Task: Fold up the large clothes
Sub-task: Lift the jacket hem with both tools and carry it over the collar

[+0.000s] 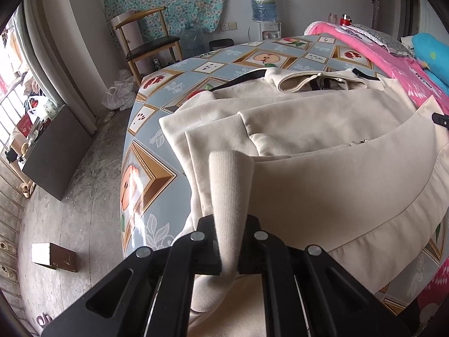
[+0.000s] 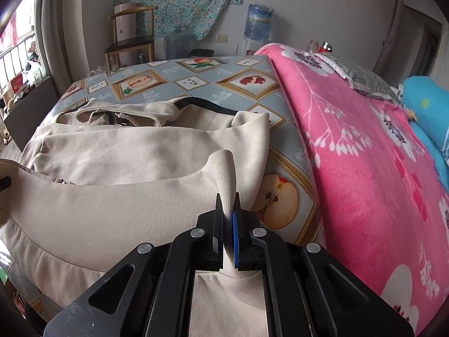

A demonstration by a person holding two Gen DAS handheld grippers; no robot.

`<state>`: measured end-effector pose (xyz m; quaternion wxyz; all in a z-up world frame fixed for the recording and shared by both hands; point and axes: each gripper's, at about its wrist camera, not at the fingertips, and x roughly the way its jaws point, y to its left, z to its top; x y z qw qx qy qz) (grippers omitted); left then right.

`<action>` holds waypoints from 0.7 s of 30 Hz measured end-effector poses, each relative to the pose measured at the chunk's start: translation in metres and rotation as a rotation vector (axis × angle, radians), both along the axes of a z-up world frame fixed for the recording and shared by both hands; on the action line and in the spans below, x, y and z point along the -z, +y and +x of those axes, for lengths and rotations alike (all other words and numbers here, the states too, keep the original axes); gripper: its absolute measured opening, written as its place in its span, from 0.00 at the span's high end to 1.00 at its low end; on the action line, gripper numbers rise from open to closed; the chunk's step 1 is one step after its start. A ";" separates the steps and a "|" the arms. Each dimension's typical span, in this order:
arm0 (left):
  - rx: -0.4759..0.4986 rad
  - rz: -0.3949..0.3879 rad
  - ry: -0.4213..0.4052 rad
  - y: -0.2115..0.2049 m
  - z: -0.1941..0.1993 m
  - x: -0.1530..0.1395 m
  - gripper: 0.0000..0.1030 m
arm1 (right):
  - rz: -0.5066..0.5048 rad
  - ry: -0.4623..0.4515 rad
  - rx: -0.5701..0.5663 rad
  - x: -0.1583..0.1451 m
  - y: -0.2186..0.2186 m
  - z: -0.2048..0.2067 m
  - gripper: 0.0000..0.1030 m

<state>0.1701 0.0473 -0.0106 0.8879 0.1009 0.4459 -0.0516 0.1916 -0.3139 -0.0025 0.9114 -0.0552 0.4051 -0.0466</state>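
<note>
The table, covered in a glossy fruit-print cloth, ends at a rounded edge on the left, with bare grey floor beyond it down to a small brown box and a dark cabinet. At the far end stand a wooden chair and a water dispenser against the wall. On the right, a pink flowered blanket lies against the table's edge and rises above it, so the free strip of tabletop on that side is narrow; a blue pillow lies past the blanket.

The cream jacket lies spread across the table, collar and zip at the far end, with a sleeve folded over its body. Its ribbed hem is lifted off the table toward both cameras. The left gripper is clamped on one ribbed corner of the hem, the fabric standing up between its fingers. The right gripper is likewise closed on the other ribbed corner, pinched tight between a black pad and a blue pad. The hem sags in a curve between the two grips, near the table's front edge
</note>
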 end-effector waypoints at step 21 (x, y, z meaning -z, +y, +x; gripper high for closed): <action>-0.005 0.011 0.016 -0.001 0.006 0.007 0.94 | -0.027 0.041 0.006 0.022 0.000 0.017 0.94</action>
